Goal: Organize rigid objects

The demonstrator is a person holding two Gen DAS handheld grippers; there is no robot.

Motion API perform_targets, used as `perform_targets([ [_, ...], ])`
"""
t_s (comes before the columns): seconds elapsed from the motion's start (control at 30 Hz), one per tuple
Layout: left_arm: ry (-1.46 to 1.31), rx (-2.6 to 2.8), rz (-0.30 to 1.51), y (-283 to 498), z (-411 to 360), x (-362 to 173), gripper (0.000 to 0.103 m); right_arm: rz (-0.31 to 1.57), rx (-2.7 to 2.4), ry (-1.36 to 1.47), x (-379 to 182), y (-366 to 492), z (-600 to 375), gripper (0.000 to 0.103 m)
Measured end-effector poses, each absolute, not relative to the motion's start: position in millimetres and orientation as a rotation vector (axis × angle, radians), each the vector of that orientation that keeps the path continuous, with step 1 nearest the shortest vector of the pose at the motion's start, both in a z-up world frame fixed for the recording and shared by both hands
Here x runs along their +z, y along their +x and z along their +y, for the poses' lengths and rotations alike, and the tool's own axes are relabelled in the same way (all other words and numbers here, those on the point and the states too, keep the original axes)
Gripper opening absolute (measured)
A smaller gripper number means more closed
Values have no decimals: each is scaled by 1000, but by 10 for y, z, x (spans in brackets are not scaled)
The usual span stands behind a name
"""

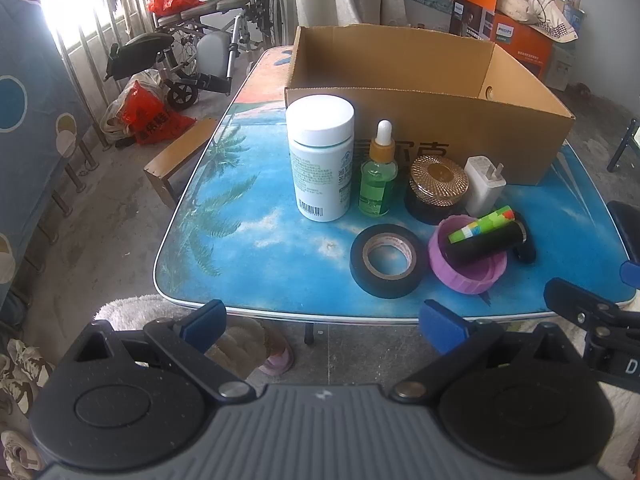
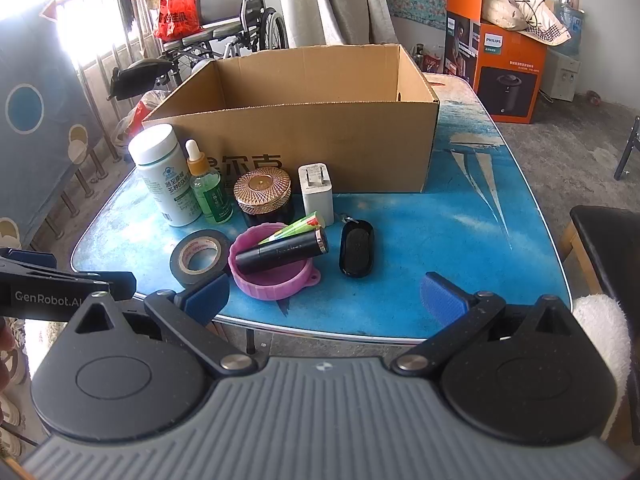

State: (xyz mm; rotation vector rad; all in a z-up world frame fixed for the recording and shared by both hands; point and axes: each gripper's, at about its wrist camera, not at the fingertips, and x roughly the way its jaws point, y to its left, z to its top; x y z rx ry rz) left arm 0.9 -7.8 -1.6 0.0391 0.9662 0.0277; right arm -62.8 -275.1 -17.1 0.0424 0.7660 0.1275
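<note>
An open cardboard box (image 1: 420,128) (image 2: 320,152) stands on the blue table (image 1: 260,240) (image 2: 440,240). In front of it are a white bottle (image 1: 320,160) (image 2: 164,176), a green dropper bottle (image 1: 378,176) (image 2: 208,188), a gold-lidded jar (image 1: 438,184) (image 2: 264,196), a white charger (image 1: 482,184) (image 2: 316,192), a black tape roll (image 1: 386,260) (image 2: 200,256), a purple lid (image 1: 466,268) (image 2: 272,280) holding a black tube (image 1: 486,242) (image 2: 284,254) and a green stick (image 1: 482,224) (image 2: 298,226), and a black key fob (image 2: 356,254). My left gripper (image 1: 324,326) and right gripper (image 2: 326,294) are open and empty at the table's near edge.
A wheelchair (image 1: 192,60) (image 2: 224,32) and red bags (image 1: 156,116) stand at the back left beyond the table. An orange Philips box (image 2: 508,76) stands on the floor at the back right. A wooden bench (image 1: 176,160) is left of the table, a black seat (image 2: 604,248) to the right.
</note>
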Motion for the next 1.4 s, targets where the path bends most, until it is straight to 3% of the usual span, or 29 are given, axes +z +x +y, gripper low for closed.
perform_targets([
  [1.4, 50, 36, 980, 24, -66, -36, 103, 773, 134, 57, -189, -615, -2756, 102],
])
